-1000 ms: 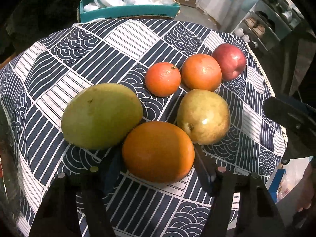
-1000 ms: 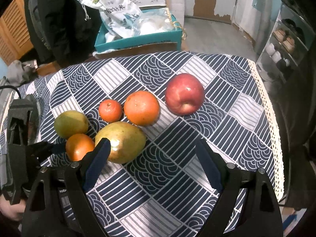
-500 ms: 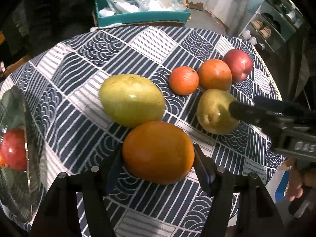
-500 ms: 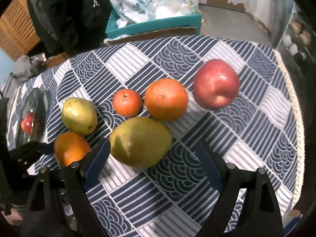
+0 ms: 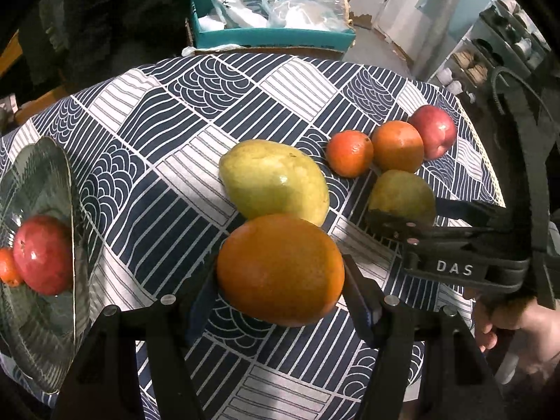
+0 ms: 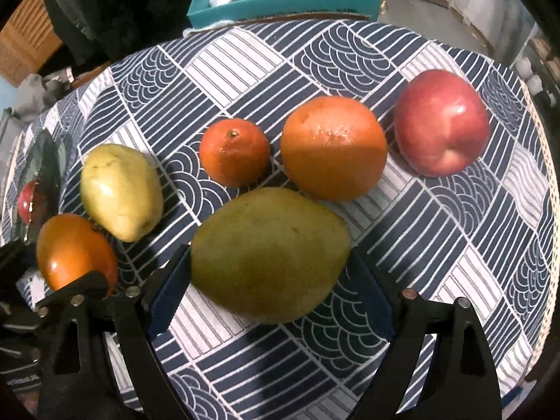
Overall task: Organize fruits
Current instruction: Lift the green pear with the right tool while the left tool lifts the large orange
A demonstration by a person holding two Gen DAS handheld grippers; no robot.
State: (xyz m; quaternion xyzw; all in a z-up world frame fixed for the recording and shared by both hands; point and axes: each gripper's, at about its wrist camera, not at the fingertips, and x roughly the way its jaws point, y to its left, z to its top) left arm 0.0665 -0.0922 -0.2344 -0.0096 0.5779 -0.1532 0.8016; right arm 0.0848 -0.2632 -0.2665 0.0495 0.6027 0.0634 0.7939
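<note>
Orange (image 5: 280,267) sits pinched in my left gripper (image 5: 280,280), clear of the tablecloth (image 5: 175,122), presumably bound for the green plate (image 5: 42,182) at far left, where a red fruit (image 5: 42,255) already lies.

From the right wrist, my right gripper (image 6: 271,287) is spread around the green mango (image 6: 269,255), pads not touching, lined up to take it; apple (image 6: 441,122) waits far right.

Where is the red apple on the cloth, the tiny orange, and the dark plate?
red apple (image 6: 441,122), right wrist view, middle of its skin.
tiny orange (image 6: 233,152), right wrist view, middle, just below the stem.
dark plate (image 5: 42,175), left wrist view, bare upper part above the fruit.
</note>
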